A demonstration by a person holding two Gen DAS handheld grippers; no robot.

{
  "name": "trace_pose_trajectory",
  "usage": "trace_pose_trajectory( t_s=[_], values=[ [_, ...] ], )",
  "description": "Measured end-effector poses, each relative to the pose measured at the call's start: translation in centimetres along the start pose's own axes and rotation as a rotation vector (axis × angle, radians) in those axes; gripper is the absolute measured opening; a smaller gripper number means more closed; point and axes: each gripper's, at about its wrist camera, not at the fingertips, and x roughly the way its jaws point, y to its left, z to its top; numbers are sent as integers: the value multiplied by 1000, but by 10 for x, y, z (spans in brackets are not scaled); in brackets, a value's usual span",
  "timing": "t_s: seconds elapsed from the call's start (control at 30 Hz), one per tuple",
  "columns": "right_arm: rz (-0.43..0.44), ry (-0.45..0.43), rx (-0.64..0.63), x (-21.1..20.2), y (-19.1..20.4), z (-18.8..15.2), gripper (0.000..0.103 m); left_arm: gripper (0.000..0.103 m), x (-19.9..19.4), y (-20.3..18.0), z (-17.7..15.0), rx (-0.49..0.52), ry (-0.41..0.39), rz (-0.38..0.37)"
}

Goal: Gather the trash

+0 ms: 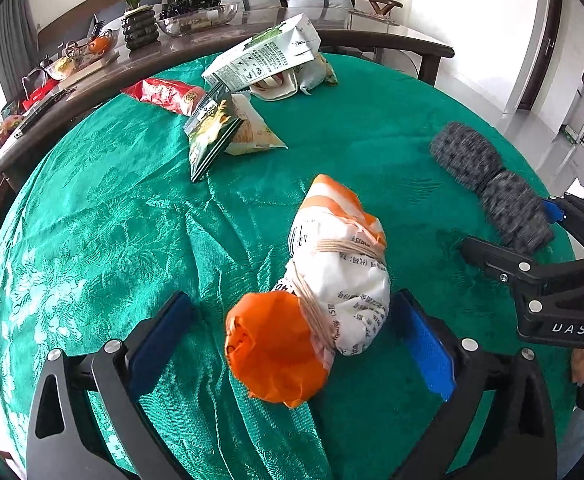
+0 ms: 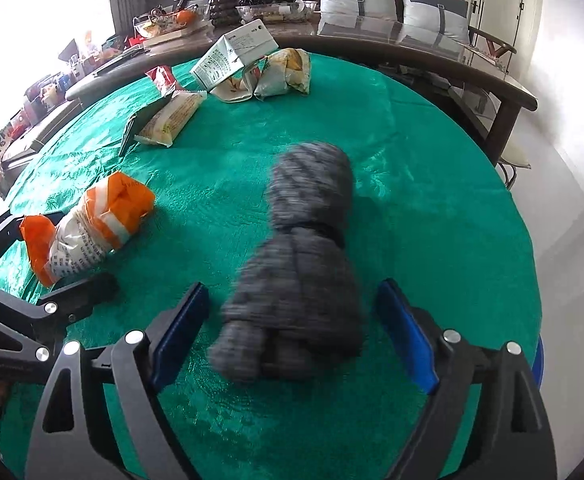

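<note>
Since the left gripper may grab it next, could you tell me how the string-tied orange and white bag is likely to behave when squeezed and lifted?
The orange and white bag looks crinkled and soft, so it would probably give under the pads. Its loose orange end may flop. The string wound round it should keep it bundled.

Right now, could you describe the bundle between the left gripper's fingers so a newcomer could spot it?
On the green tablecloth, nearest the left gripper, lies a white printed bag bound with tan string. Its orange ends distinguish it from the grey bundle and the wrappers farther back.
</note>
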Motion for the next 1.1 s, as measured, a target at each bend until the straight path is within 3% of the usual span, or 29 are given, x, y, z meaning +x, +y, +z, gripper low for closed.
trace_pose_trajectory(
  t_s=[1.1],
  values=[
    [6, -6, -8, 0, 0, -1, 86, 99, -1, 1, -1, 0, -3, -2]
  ],
)
